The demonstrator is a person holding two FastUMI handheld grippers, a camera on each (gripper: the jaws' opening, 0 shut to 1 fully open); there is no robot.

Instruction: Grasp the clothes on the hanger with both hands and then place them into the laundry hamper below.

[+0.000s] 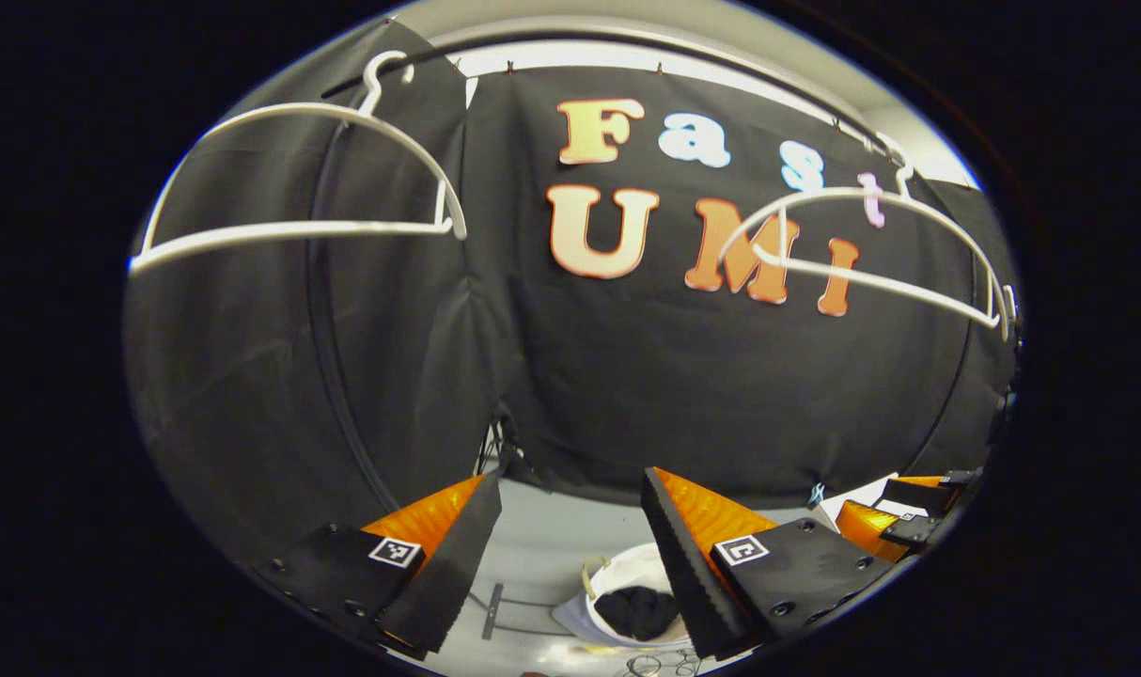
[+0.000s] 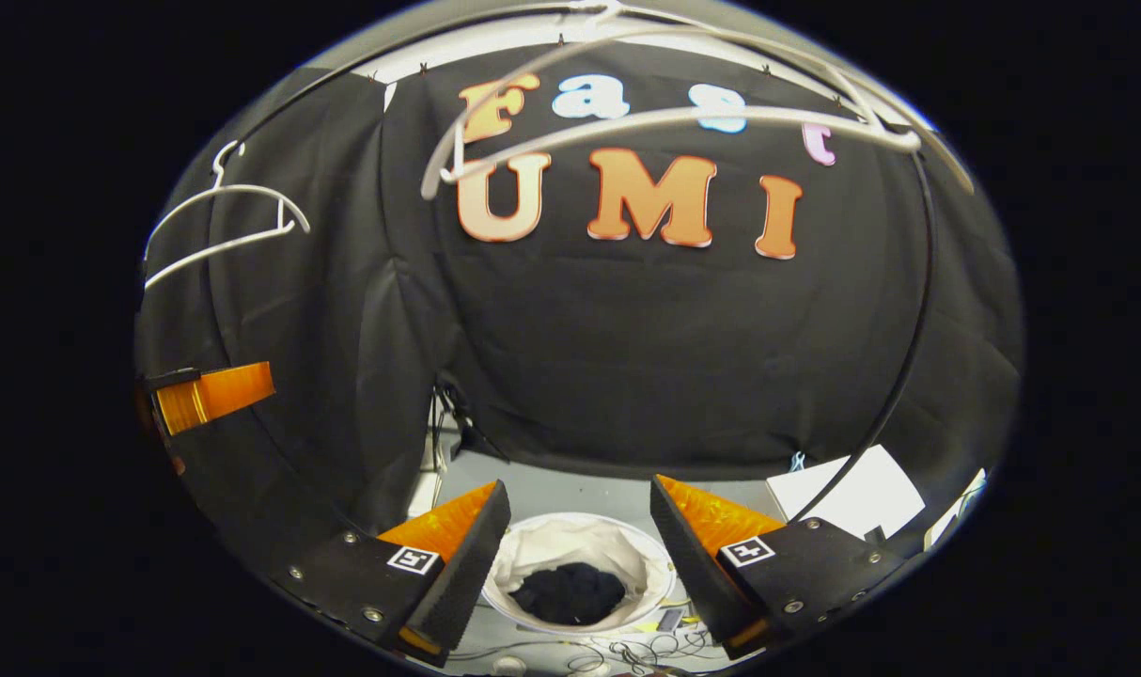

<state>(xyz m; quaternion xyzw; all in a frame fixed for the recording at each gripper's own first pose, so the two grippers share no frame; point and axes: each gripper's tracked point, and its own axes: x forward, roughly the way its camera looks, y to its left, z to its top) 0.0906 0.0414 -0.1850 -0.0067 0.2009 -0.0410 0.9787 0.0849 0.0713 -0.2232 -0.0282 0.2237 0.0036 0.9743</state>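
Left gripper view: left gripper (image 1: 570,555) has its fingers spread apart with nothing between them. Below and slightly right of its fingertips stands the white laundry hamper (image 1: 617,575), with dark clothes (image 1: 638,609) lying inside. Above and to its left hangs a bare white hanger (image 1: 298,179); a second white hanger (image 1: 871,249) hangs above and to the right, also bare. Low at the far right, the other gripper's orange-and-black finger parts (image 1: 899,512) show beside it.

Right gripper view: right gripper (image 2: 580,550) likewise has its fingers apart, gripping nothing. Straight below, between its fingers, sits the laundry hamper (image 2: 580,536), its white liner open, the dark clothes (image 2: 570,592) bunched at the bottom. Directly overhead is one white hanger (image 2: 664,118), close to the lens and blurred; it appears bare. Farther off, up to the left, hangs another hanger (image 2: 223,226). At mid left an orange finger of the left gripper (image 2: 213,395) enters. Loose cables (image 2: 627,649) lie on the floor below the hamper, and a white sheet (image 2: 848,494) lies to the lower right.
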